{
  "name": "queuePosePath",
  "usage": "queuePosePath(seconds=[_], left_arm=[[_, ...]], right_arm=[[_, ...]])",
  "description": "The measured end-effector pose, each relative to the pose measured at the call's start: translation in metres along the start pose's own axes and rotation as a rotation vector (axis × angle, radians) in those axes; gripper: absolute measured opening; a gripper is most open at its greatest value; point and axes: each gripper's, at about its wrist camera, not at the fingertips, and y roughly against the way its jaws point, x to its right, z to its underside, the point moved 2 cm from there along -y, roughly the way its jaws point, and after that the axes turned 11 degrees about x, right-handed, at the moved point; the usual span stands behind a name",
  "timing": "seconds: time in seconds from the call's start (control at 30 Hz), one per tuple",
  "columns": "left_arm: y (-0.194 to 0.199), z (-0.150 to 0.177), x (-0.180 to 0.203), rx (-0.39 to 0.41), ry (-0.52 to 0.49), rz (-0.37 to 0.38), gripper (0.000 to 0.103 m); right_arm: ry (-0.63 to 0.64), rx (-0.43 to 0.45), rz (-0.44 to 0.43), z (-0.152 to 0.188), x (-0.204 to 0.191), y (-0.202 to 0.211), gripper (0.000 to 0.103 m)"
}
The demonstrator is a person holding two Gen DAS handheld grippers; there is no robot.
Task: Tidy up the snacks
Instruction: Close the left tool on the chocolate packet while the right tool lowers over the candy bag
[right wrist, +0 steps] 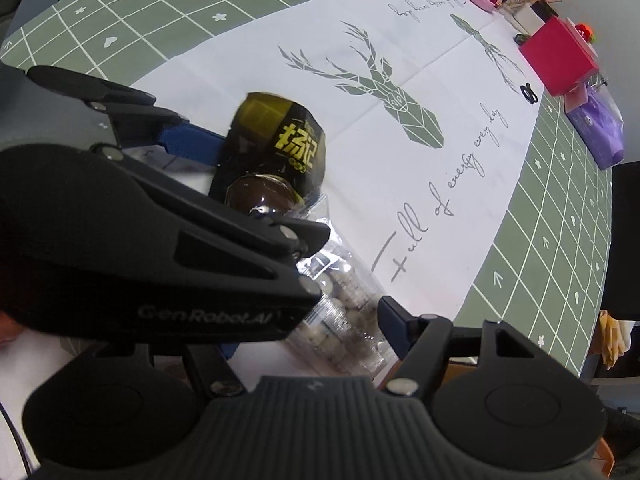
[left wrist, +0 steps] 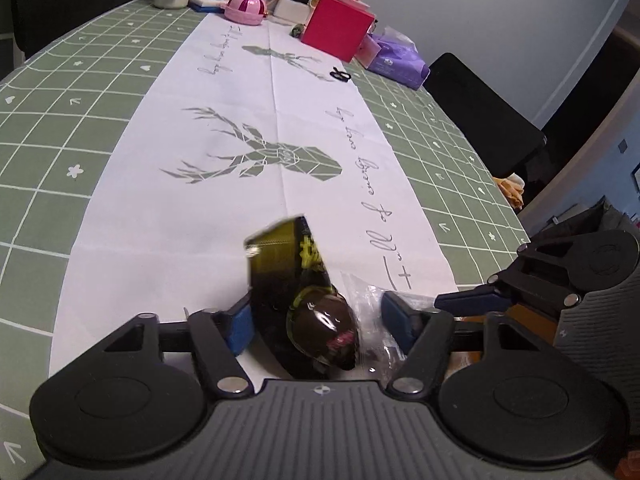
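The dark snack pouch (left wrist: 296,280) with yellow lettering lies on the white deer-print runner (left wrist: 224,128) at the near end of the table (left wrist: 60,112), seen from the left wrist camera. It sits between the blue pads of the left tool (left wrist: 316,320); the left pad (left wrist: 240,328) is at the pouch's edge and the right pad (left wrist: 394,316) stands off it, over a clear plastic bag (left wrist: 372,300), so whether the tool is clenched on the pouch or released cannot be told. The right tool (left wrist: 472,300) reaches in from the right edge, its blue finger just beside that bag. Far off stand a red box (left wrist: 338,26), a pink round case (left wrist: 245,9) and a purple packet (left wrist: 396,60).

From the right wrist camera, the same pouch (right wrist: 276,140) lies left of centre on the runner (right wrist: 460,128), its far end curled up. The left tool (right wrist: 208,148) crosses the near left of the view, one blue finger against the pouch's left side. The clear bag (right wrist: 344,312), filled with pale pieces, lies between the fingers of the right tool (right wrist: 308,332); the right pad (right wrist: 394,324) is clear of the bag and the left finger is hidden, so its grip cannot be told.
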Motion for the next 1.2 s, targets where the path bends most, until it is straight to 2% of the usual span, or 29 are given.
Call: queuePosePath(seconds=[0.03,0.27,0.6,0.7,0.73,0.87,0.97,1.13,1.2], left_arm=[[0.001,0.0,0.0,-0.001,0.0,-0.015,0.06],[0.024,0.011,-0.004,-0.025,0.05,-0.093,0.057],[0.082,0.048,0.004,-0.105,-0.008,-0.142,0.057],[0.101,0.061,0.007,-0.135,-0.039,-0.139,0.055],[0.106,0.066,0.008,-0.144,-0.053,-0.141,0.05],[0.13,0.081,0.007,-0.155,-0.104,-0.166,0.05],[0.142,0.092,0.006,-0.185,-0.112,-0.139,0.049],[0.156,0.109,0.006,-0.212,-0.148,-0.1,0.043],[0.162,0.113,0.007,-0.211,-0.163,-0.097,0.043]], right_arm=[[0.0,0.005,0.0,0.0,0.0,0.001,0.064],[0.07,0.049,0.021,0.008,-0.026,0.015,0.049],[0.083,0.083,-0.061,0.046,-0.081,0.06,0.049],[0.064,0.086,-0.096,0.061,-0.094,0.074,0.045],[0.047,0.084,-0.11,0.066,-0.098,0.079,0.044],[-0.042,0.088,-0.134,0.087,-0.11,0.093,0.044],[-0.135,0.112,-0.139,0.097,-0.115,0.101,0.044],[-0.377,0.191,-0.147,0.118,-0.121,0.114,0.044],[-0.466,0.231,-0.18,0.128,-0.124,0.119,0.044]])
